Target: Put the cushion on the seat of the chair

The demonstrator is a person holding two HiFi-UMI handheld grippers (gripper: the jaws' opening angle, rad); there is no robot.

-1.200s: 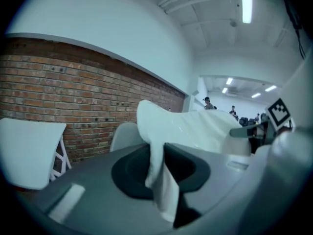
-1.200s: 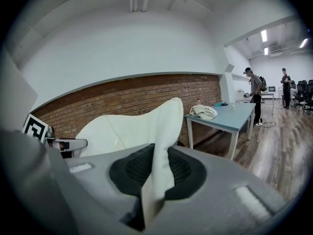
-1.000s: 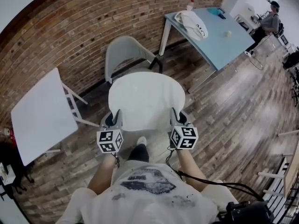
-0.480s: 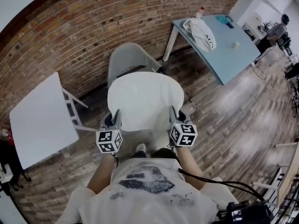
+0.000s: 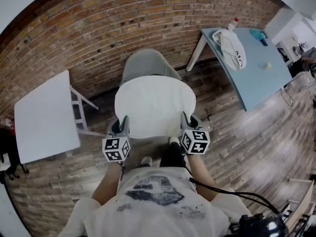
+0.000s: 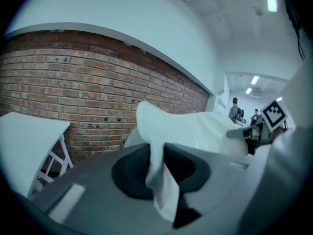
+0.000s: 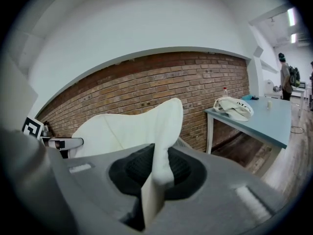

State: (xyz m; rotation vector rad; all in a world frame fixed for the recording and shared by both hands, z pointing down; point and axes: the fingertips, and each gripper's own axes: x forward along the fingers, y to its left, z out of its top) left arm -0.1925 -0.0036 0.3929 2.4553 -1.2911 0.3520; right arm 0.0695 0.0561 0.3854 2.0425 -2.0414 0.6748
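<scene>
Nearest the body, left gripper: its jaws were pinched narrowly on the left rim of the cushion, with a fold of white fabric pressed between the pads.
Right gripper: clamped the same way, almost closed, on the cushion's right rim, with fabric bunched between its jaws.
Cushion: round and white, it was held roughly level in the air between the 2 grippers, in front of the person's torso and above the wooden floor. It rested on nothing.
Chair: a grey shell chair stood just beyond the cushion's far edge, close to the brick wall. Its upper part showed, but most of the seat was hidden behind the cushion.
Side furniture: a white table stood to the left of the chair. A blue table with a white bag and a bottle on it stood to the right, apart from the chair.
Done so far: the cushion was lifted, gripped on 2 sides and lined up facing the chair.
Left to do: by my judgement, it had to be carried over the seat, lowered until it lay flat, and then released by both grippers.
Progress: probably past the middle. Whether the cushion already hung above the seat could not be told.
</scene>
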